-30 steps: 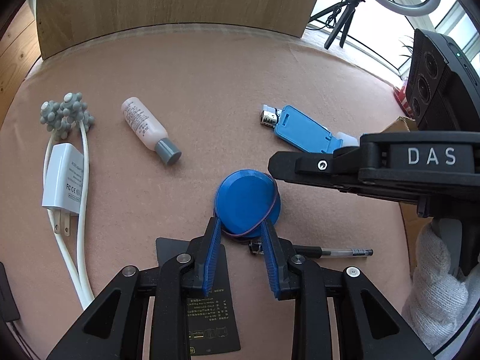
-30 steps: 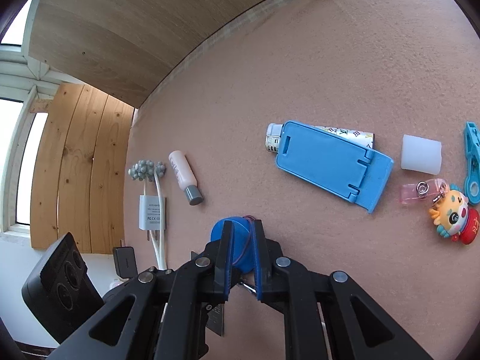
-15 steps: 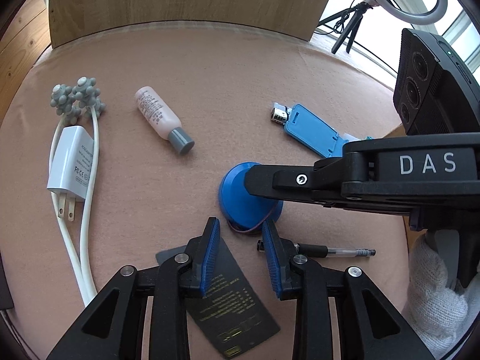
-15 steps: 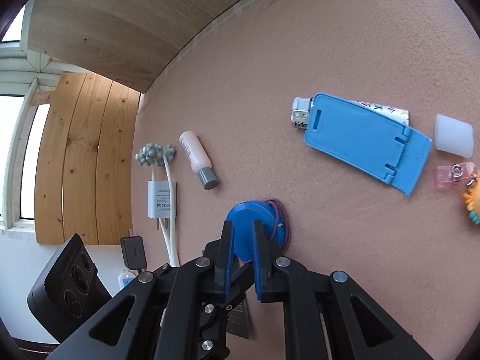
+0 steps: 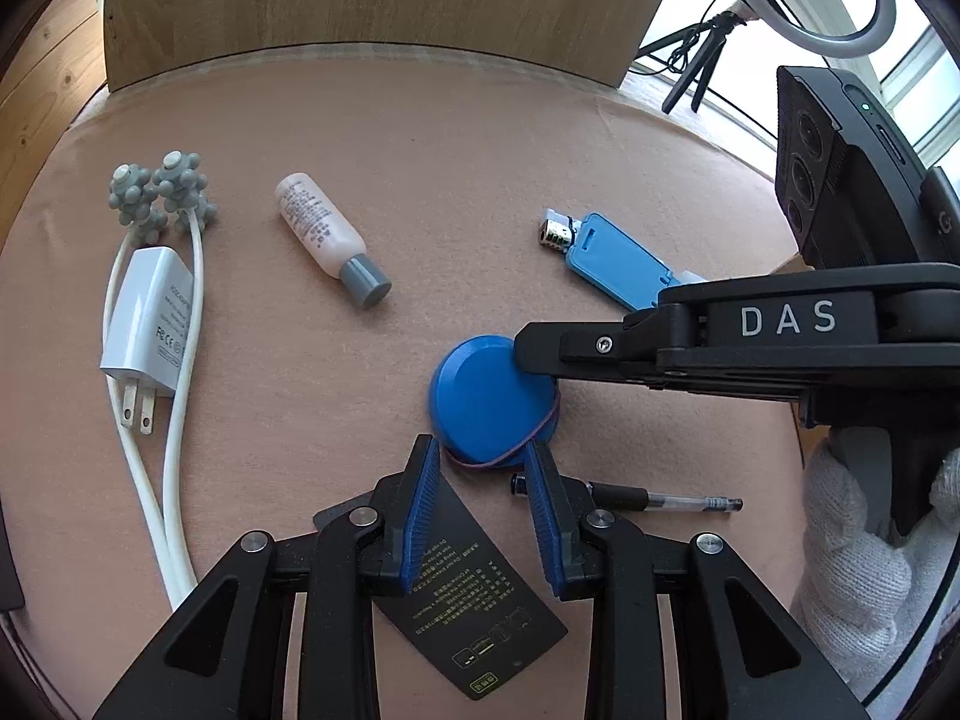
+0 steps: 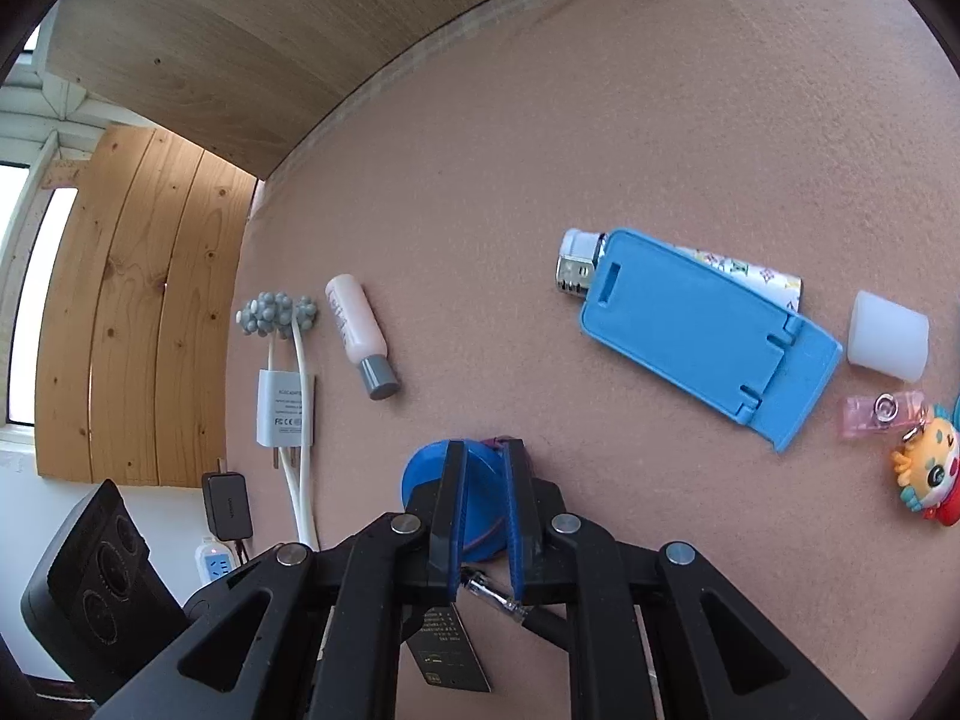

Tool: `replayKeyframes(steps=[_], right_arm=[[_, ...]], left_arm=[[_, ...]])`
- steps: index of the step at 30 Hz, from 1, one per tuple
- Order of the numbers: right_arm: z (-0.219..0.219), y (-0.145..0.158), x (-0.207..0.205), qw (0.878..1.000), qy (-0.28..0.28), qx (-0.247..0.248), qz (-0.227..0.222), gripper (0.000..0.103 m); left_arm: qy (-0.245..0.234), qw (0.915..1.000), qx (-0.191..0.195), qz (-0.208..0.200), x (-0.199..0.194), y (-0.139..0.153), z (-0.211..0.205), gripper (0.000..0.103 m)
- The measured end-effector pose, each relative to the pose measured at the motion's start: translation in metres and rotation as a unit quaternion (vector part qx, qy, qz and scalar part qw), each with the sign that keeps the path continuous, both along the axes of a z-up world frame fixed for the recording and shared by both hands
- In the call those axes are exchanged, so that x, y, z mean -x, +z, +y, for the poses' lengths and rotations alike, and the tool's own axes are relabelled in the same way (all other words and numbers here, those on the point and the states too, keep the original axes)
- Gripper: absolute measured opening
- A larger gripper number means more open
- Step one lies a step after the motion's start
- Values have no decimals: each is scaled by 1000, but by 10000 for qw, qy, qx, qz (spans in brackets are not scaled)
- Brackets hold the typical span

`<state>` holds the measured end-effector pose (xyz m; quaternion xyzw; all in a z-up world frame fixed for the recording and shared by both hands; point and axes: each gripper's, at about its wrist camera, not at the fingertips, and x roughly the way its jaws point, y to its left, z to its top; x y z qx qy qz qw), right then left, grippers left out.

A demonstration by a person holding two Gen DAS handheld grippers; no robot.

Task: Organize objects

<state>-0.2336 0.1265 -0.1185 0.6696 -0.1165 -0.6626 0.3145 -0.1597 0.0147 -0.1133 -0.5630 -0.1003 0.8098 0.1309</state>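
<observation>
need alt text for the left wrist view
The left tongs hang open just short of a round blue lid with a rubber band, which the right tongs reach from the right. A pen and black card lie nearby.

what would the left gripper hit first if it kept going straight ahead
Most likely the blue round lid, lying just beyond the open left gripper and in line with the gap; height above it is unclear.

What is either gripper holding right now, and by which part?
Left gripper: open, holding nothing. Right gripper: its fingers straddle the round blue plastic lid at its edge, but an actual grip cannot be told.
</observation>
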Motion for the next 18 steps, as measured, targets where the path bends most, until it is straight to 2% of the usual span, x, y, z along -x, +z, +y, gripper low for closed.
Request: replayKeyframes(steps=[4, 10, 13, 18], right_arm=[[5, 1, -6, 10000, 52, -11, -65, 14], [8, 2, -8, 9991, -13, 151, -407, 17], [-1, 2, -8, 9992, 45, 89, -378, 18], [-20, -5, 0, 9983, 152, 339, -444, 21]], left_arm=[[-1, 10000, -80, 4, -6, -3, 3, 32], [56, 10000, -67, 6, -8, -2, -3, 32], [148, 9999, -34, 4, -8, -2, -9, 33], [390, 9992, 113, 36, -9, 3, -21, 33]])
